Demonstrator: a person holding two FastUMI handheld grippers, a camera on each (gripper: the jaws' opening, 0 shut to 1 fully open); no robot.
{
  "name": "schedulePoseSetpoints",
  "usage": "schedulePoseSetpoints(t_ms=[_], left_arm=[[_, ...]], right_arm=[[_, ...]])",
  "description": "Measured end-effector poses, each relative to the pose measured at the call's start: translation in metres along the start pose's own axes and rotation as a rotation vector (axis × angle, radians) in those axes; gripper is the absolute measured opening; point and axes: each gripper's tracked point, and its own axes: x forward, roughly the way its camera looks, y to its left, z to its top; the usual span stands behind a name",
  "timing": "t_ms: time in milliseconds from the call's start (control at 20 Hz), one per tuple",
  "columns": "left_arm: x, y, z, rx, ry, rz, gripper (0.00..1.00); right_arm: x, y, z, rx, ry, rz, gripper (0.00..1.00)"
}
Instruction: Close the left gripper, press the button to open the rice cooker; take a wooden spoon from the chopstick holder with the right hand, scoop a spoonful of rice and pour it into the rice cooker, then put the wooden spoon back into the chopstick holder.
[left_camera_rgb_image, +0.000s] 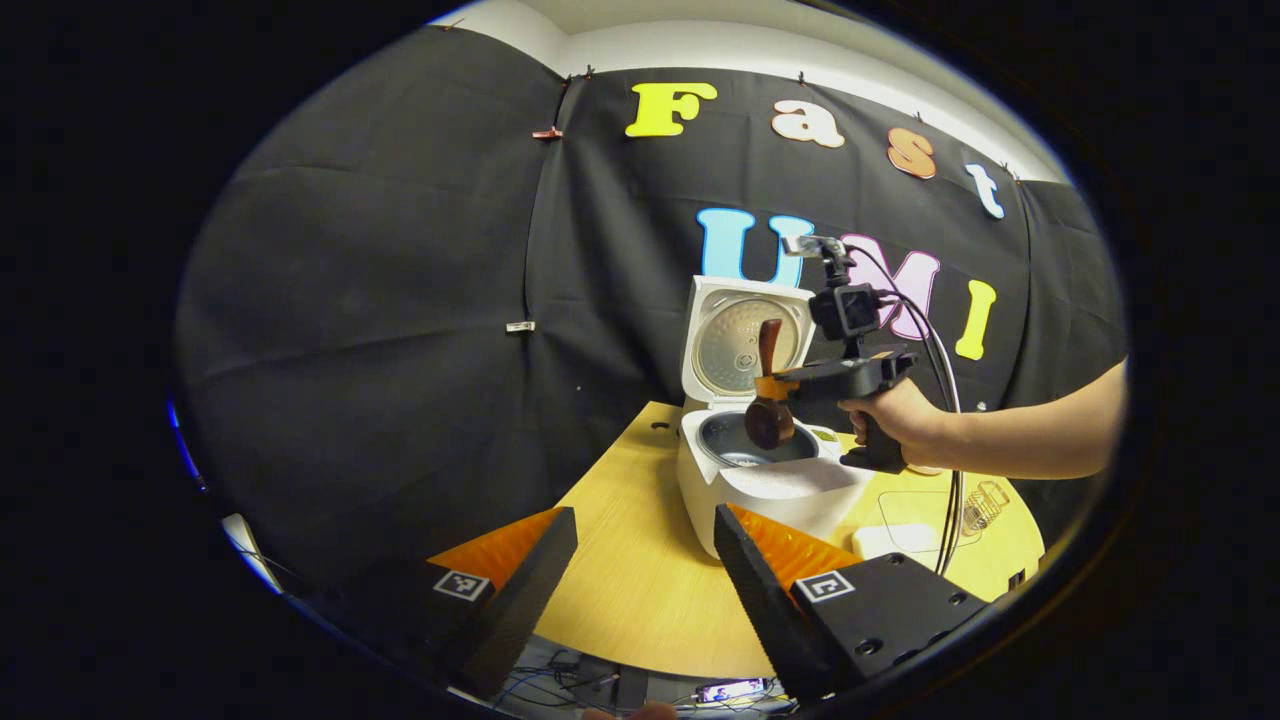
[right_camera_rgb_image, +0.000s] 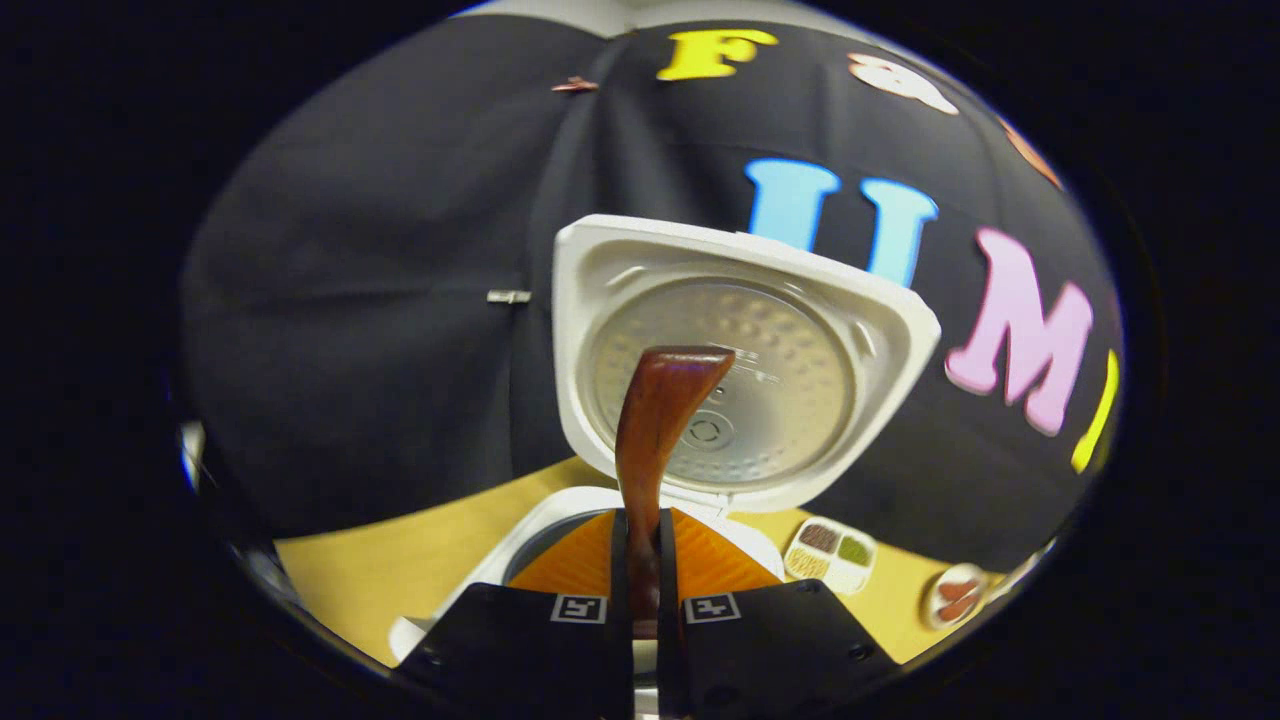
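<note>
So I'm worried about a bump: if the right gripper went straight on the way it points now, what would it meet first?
Probably the white rice cooker's open lid, at its round metal inner plate. The right gripper, shut on the brown wooden spoon, faces that lid with the spoon's handle end leading. Depth is unclear.

Legible text, excluding the booth wall: none found.

Left gripper view: the left gripper (left_camera_rgb_image: 640, 570) carries two small square black-and-white coded markers, one at the base of each finger. These are patterns, not characters. The rice cooker (left_camera_rgb_image: 770, 480) shows plain white walls; no brand, numbers or panel print can be made out on its body or raised lid.

Right gripper view: the right gripper (right_camera_rgb_image: 640, 600) bears the same kind of square coded marker on each side, again with no readable characters. The lid's inner metal plate (right_camera_rgb_image: 715, 395) has faint stamped marks near its centre, too small and blurred to read.
</note>
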Motion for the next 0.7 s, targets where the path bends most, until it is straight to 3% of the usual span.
schedulePoseSetpoints(t_ms=[200,700], left_arm=[[-0.002,-0.009,0.005,0.008,-0.011,-0.012,0.95],[-0.008,-0.049,0.022,0.032,-0.037,-0.067,0.95]], right_arm=[[-0.018,-0.029,0.018,0.254,-0.042,-0.002,0.13],[-0.154,-0.124,0.059,0.355,-0.265,-0.094,0.13]])
